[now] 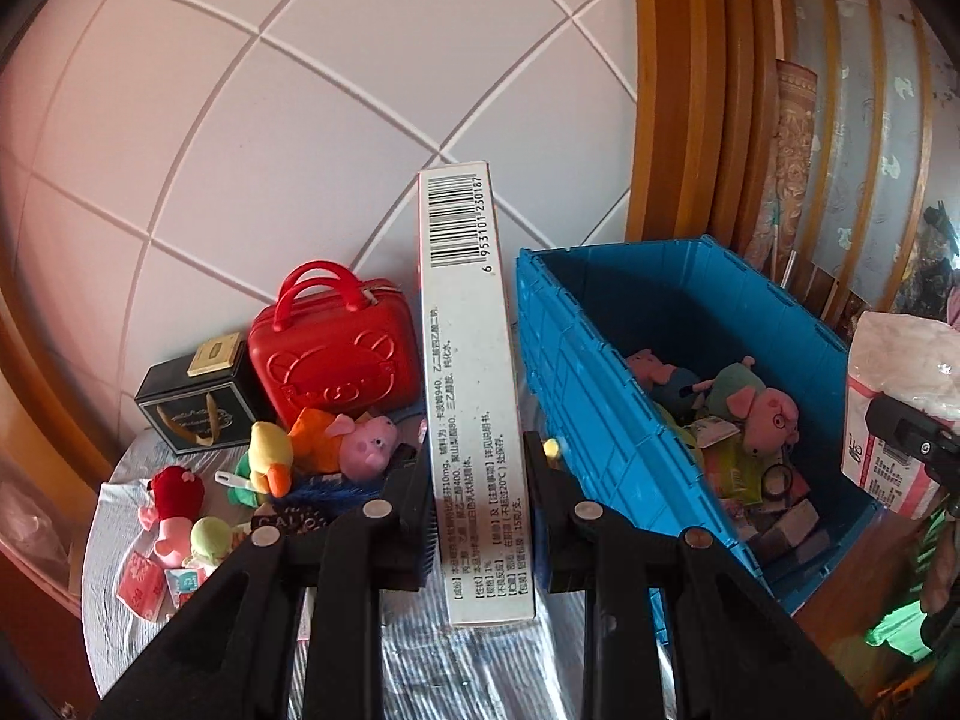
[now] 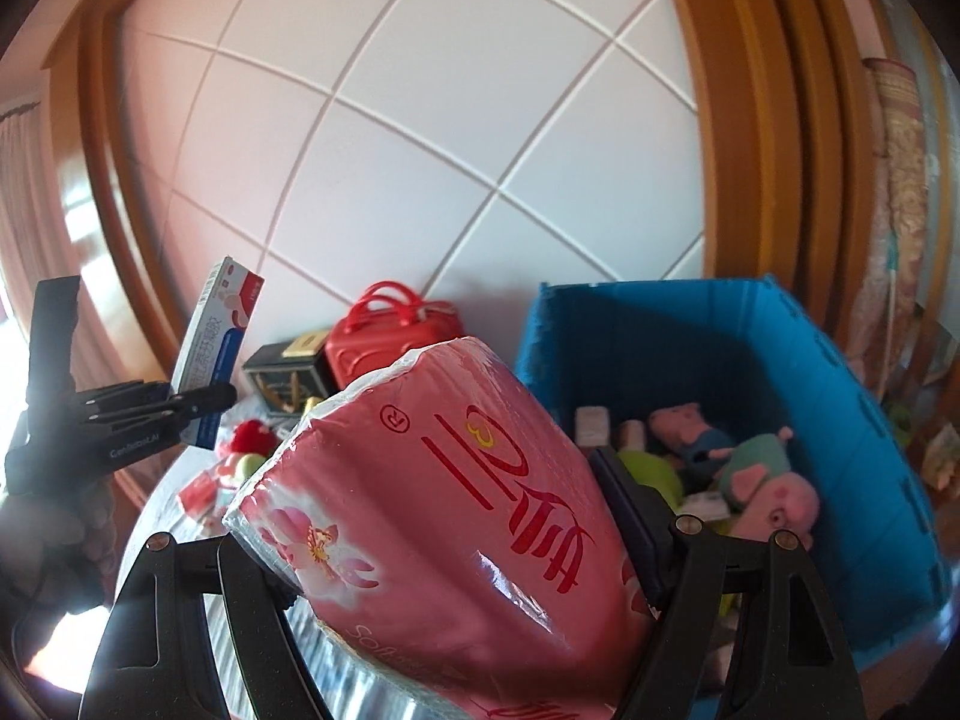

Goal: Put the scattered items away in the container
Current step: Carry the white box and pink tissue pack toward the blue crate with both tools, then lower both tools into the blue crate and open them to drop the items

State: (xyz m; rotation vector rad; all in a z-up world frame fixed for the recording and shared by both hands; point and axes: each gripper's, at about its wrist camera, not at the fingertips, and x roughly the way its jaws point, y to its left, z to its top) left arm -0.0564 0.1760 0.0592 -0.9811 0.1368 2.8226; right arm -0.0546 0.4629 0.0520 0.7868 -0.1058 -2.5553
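Observation:
My left gripper [image 1: 480,510] is shut on a tall white medicine box [image 1: 468,372] with a barcode, held upright above the table, just left of the blue crate [image 1: 600,420]. My right gripper [image 2: 444,510] is shut on a pink tissue pack [image 2: 444,480], held left of the blue crate [image 2: 840,360]. The crate holds pig plush toys [image 1: 762,414] and small packets. On the table lie a pink pig plush [image 1: 366,438], a yellow duck [image 1: 270,456] and a red plush [image 1: 174,486]. The left gripper with its box [image 2: 216,348] shows at the left of the right wrist view.
A red toy suitcase [image 1: 336,354] and a black gift box [image 1: 198,396] stand at the back of the table against the tiled wall. Small red packets [image 1: 144,588] lie at the left edge. Wooden frames stand behind the crate.

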